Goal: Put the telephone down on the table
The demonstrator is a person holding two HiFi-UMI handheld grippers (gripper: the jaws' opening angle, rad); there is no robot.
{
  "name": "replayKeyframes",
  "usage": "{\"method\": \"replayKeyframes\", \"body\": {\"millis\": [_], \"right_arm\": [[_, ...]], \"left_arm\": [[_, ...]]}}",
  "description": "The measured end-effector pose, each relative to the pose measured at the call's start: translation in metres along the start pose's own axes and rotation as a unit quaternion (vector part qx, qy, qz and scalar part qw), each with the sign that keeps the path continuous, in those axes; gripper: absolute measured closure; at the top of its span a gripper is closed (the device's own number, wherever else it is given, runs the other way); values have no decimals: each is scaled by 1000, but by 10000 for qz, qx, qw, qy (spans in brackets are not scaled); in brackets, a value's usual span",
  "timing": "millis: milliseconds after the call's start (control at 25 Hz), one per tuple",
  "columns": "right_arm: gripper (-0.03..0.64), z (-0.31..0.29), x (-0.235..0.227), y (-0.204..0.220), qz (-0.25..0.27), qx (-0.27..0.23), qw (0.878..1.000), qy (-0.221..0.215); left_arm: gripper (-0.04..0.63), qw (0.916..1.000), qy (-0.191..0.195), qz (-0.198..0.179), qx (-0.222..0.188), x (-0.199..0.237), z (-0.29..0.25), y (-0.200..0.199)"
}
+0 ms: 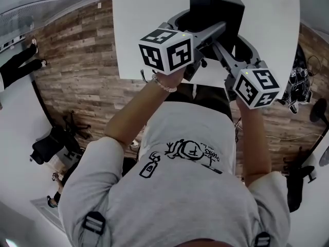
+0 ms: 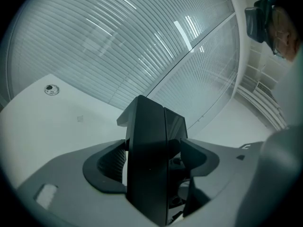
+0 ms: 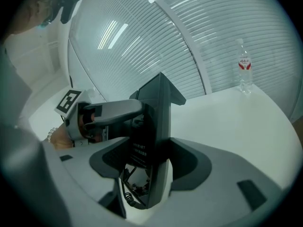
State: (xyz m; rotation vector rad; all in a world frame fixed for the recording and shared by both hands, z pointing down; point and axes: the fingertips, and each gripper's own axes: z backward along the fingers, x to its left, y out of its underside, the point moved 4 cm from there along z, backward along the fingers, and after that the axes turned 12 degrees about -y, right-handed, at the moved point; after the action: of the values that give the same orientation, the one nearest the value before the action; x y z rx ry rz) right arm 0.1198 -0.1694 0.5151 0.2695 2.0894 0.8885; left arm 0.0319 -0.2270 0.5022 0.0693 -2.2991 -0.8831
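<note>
The wood-plank floor [image 1: 77,66] spreads under a white surface [image 1: 139,30], and a wall of pale slatted blinds [image 2: 142,46] rises behind that surface. The person stands at the surface's near edge in a grey printed shirt [image 1: 185,189], with both arms stretched forward.

The black telephone [image 1: 216,9] is held on edge over the near part of the surface, its broad faces roughly vertical. A coiled cord [image 3: 127,195] hangs under its lower end. No view shows whether that lower end touches the surface.

The left claw [image 2: 152,167] is clamped on the telephone. Its own view shows the dark body filling the gap, with a ribbed pad pressed on each side. The right claw [image 3: 150,162] is clamped on the telephone too, gripping it from the person's side. In the right gripper view, the left claw's grey finger reaches in from the left and presses on the telephone's face.

A clear water bottle [image 3: 245,67] stands upright at the far edge of the surface, well apart from the telephone. A beaded bracelet [image 1: 163,84] circles the left wrist. A small round fitting [image 2: 51,89] sits in the surface off to the left.
</note>
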Motion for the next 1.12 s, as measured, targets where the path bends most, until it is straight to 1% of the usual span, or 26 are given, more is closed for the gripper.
{"method": "replayKeyframes", "body": {"millis": [160, 440, 720, 1120], "right_arm": [[368, -6, -19, 12, -90, 77, 9999, -10], [368, -20, -37, 34, -279, 216, 9994, 48], [368, -40, -58, 46, -368, 247, 9990, 89], [368, -52, -75, 59, -483, 352, 9982, 71]], "left_arm": [[242, 9999, -36, 61, 97, 9, -18, 13], [242, 9993, -78, 225, 303, 31, -37, 33], [242, 9989, -87, 255, 385, 54, -58, 43], [242, 9985, -122, 296, 436, 67, -75, 53]]}}
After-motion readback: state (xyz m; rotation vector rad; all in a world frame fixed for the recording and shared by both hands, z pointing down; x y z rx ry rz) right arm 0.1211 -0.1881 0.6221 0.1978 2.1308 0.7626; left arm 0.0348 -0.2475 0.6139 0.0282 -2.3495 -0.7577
